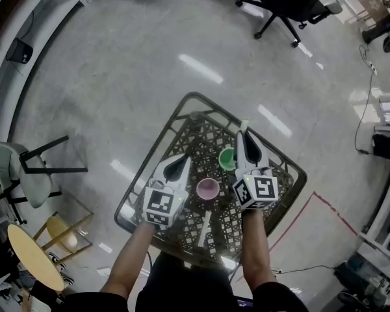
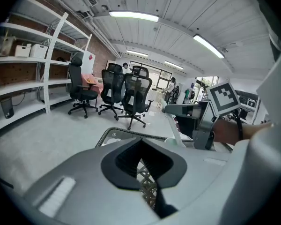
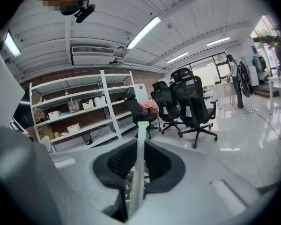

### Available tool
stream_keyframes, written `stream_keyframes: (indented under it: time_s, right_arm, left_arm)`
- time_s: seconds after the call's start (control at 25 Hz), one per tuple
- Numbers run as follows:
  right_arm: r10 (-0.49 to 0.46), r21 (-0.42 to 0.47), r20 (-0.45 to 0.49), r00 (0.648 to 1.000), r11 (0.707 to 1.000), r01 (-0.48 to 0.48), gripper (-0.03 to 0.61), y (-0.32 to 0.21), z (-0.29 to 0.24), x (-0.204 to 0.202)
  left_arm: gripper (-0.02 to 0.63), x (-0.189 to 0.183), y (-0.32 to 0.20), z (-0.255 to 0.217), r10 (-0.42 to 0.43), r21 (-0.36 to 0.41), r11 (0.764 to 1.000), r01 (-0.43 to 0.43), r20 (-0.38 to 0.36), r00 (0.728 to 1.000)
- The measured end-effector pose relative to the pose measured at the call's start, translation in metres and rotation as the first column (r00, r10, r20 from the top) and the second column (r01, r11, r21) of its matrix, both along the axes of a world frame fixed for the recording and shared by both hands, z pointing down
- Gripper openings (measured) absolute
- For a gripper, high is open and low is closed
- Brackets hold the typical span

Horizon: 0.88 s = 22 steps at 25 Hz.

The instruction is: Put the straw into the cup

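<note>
A white straw with a green tip [image 3: 141,139] stands between the jaws of my right gripper [image 3: 139,162], which is shut on it. In the head view the right gripper [image 1: 245,142] hangs over the black lattice table [image 1: 182,109], with the straw [image 1: 244,126] poking out past its tip. A green cup [image 1: 226,158] stands just left of that gripper. A pink cup [image 1: 207,188] stands nearer, between the two grippers. My left gripper [image 1: 177,168] is left of the pink cup. Its jaws [image 2: 143,162] show a narrow gap with only the lattice behind it.
A white stick-like item [image 1: 205,229] lies on the table near its front edge. Black office chairs [image 1: 289,5] stand on the floor beyond the table. A grey chair [image 1: 26,174] and a yellow stool [image 1: 32,255] are at the left. Red tape [image 1: 322,200] marks the floor at the right.
</note>
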State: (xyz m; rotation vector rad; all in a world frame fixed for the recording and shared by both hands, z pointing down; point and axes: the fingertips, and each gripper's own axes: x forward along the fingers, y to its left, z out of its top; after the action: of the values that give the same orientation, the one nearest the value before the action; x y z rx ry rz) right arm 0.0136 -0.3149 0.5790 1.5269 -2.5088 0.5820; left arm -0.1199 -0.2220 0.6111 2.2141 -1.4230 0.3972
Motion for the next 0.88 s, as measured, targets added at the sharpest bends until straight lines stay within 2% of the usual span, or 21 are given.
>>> stream_keyframes:
  time_s: [0.88]
  right_arm:
    - [-0.017,-0.042,-0.013,1.0,0.999,0.017,0.069,0.012,0.023,-0.002]
  left_arm:
    - [0.006,-0.005,0.008,0.011,-0.004,-0.03,1.0,0.004,-0.002,1.0]
